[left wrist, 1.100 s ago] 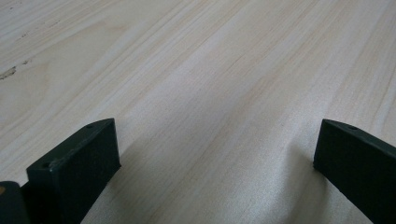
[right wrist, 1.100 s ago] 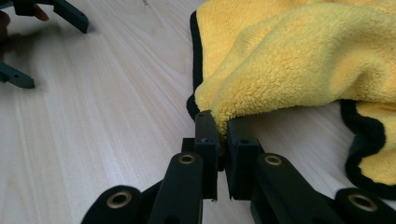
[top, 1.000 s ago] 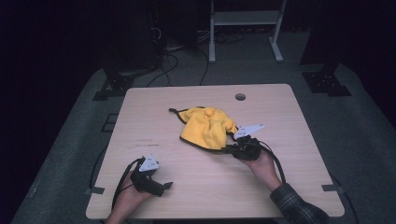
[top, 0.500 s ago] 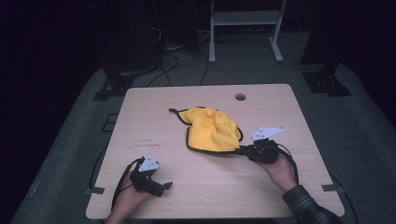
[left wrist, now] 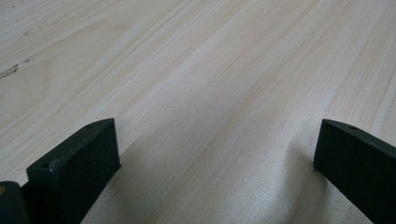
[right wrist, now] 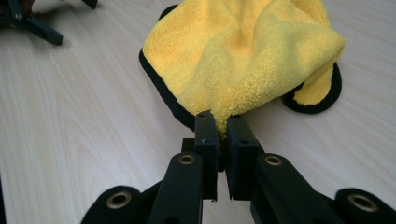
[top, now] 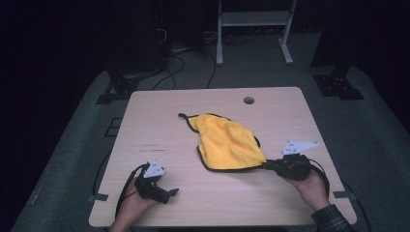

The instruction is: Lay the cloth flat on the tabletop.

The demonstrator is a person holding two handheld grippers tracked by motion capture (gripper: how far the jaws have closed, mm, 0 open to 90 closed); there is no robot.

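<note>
A yellow cloth (top: 225, 141) with a black hem lies half spread on the wooden table (top: 164, 125), stretched toward its near right corner. My right gripper (top: 269, 165) is shut on that corner; in the right gripper view the cloth (right wrist: 243, 60) bunches up just beyond the pinching gripper (right wrist: 223, 125). My left gripper (top: 170, 192) rests low at the table's front left, open, well apart from the cloth. In the left gripper view its gripper (left wrist: 217, 144) frames bare wood.
A round cable hole (top: 249, 100) sits near the table's far edge. A white metal stand (top: 254, 26) and black cables are on the floor behind. The left gripper (right wrist: 32, 21) appears at the top left of the right gripper view.
My right gripper has pulled the cloth's corner to the right and toward me, drawing the crumpled cloth out flatter. The left gripper has stayed in place.
</note>
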